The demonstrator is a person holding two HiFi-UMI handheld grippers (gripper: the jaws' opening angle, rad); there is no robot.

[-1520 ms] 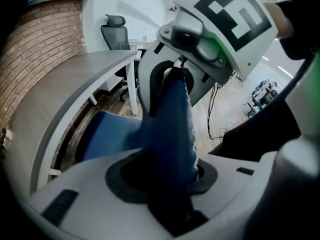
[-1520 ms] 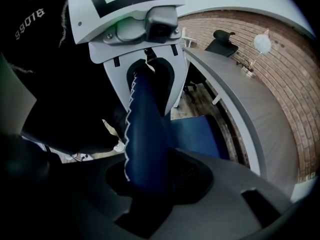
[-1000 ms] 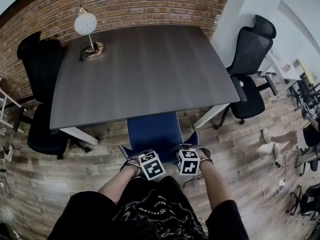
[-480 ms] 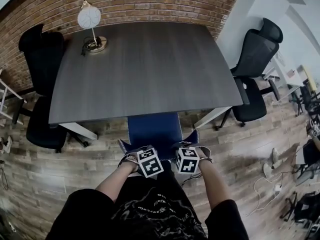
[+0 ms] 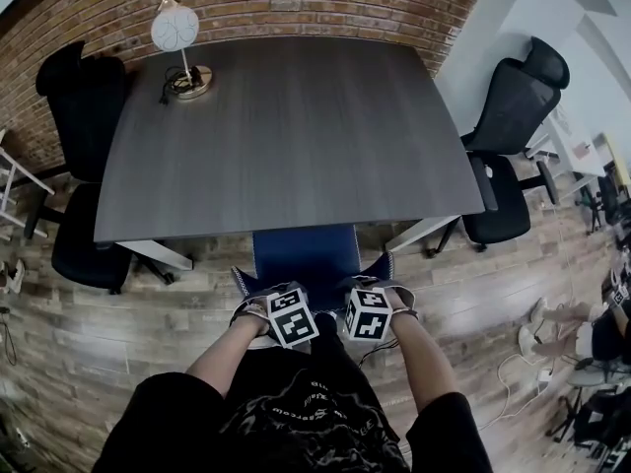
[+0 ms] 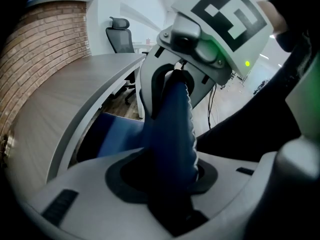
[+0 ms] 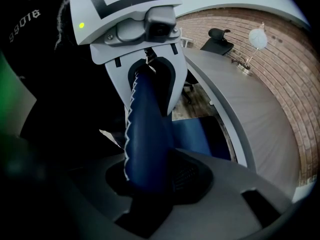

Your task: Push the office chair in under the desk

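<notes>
1. Blue upholstery is filling both pairs of jaws. The left gripper (image 5: 266,302) is clenching the top edge of the backrest (image 6: 172,129), and the right gripper (image 5: 386,294) is clenching the same edge a little further along. Each gripper view is showing the stitched blue rim rising straight out of the closed pads.
2. The office chair (image 5: 301,254) is sitting at the lower centre of the head view. The front of its seat is already tucking beneath the near edge of the desk (image 5: 286,136), while the backrest is standing clear of that edge, just above the person's torso in the frame.
3. Relative to the grippers, the seat is lying directly above the two marker cubes in the picture. The grippers are gripping side by side, near each other, one towards each upper corner of the backrest, and both are pointing steeply down.
4. To my judgement, the push is going well only if both hands are pressing evenly and straight up the frame. Uneven pressure is likely to swivel the seat and send it off line.
5. The chair is travelling between the white desk legs (image 5: 419,233) showing at the lower left and lower right of the desktop, so I am judging that a centred line is mattering more than speed.
6. As the backrest nears the desk edge, I would be easing off, since the jaws are riding on the very rim that is approaching that edge.
</notes>
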